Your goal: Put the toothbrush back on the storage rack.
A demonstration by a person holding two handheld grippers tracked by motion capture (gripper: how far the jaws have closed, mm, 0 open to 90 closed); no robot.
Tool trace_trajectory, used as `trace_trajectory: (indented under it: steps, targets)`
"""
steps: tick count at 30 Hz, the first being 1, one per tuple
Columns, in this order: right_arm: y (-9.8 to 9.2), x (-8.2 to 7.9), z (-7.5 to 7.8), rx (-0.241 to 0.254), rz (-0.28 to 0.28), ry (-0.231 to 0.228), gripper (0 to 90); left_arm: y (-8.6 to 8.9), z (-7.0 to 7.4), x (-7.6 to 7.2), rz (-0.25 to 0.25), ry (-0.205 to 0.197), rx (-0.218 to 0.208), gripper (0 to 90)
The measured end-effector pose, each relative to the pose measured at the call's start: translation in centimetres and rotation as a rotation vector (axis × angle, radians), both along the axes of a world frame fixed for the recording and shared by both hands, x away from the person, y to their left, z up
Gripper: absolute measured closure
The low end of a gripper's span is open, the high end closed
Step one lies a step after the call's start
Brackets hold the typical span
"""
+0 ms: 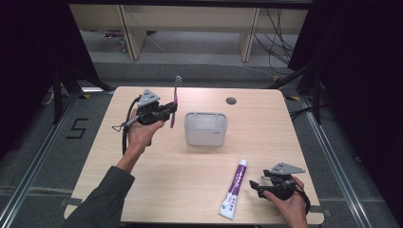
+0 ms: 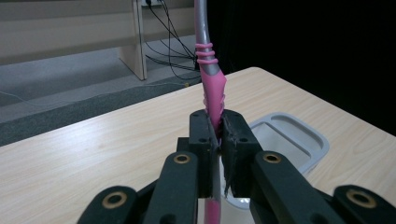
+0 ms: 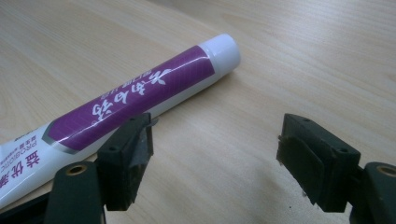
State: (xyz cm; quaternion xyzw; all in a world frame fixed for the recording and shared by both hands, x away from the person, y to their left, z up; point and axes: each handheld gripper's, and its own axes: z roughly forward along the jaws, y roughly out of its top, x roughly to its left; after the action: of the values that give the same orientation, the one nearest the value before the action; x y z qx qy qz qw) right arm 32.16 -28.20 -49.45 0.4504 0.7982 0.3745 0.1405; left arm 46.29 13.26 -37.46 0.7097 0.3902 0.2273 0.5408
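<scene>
I've got the left gripper (image 1: 167,114) clamped on the toothbrush (image 1: 176,97), bristles up just left of the bin (image 1: 205,128) for dropping in, while my right gripper (image 1: 259,184) waits open beside the toothpaste (image 1: 235,189) nearer me.

Container (image 1: 205,128) blocks table centre; toothpaste tube (image 1: 235,189) lies near front; bare tabletop (image 1: 266,123) elsewhere.
</scene>
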Motion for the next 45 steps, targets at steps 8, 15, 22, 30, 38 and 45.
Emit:
trace_trajectory:
  steps: [8,15,22,30,38,45]
  targets:
    - [-0.1,0.1,0.0,-0.008,0.013,-0.015,27.1,-1.3,0.7,0.4,-0.010,-0.011,-0.024,82.9]
    - [-0.1,0.1,0.0,-0.011,0.010,-0.020,27.1,-2.8,1.2,0.6,-0.026,-0.027,-0.006,83.0]
    - [-0.1,0.1,0.0,-0.011,0.010,-0.020,27.1,-3.5,1.1,0.9,-0.026,-0.025,-0.018,82.9]
    - [-0.1,0.1,-0.1,-0.007,0.017,-0.016,27.1,-3.9,0.9,1.5,-0.017,-0.029,-0.039,82.9]
    - [-0.1,0.0,-0.1,-0.002,0.016,-0.004,27.1,-4.4,0.4,2.0,-0.009,-0.024,-0.046,82.9]
    - [-0.1,0.0,0.0,-0.007,0.017,-0.020,27.1,-5.0,-0.4,2.4,-0.012,-0.015,-0.037,82.9]
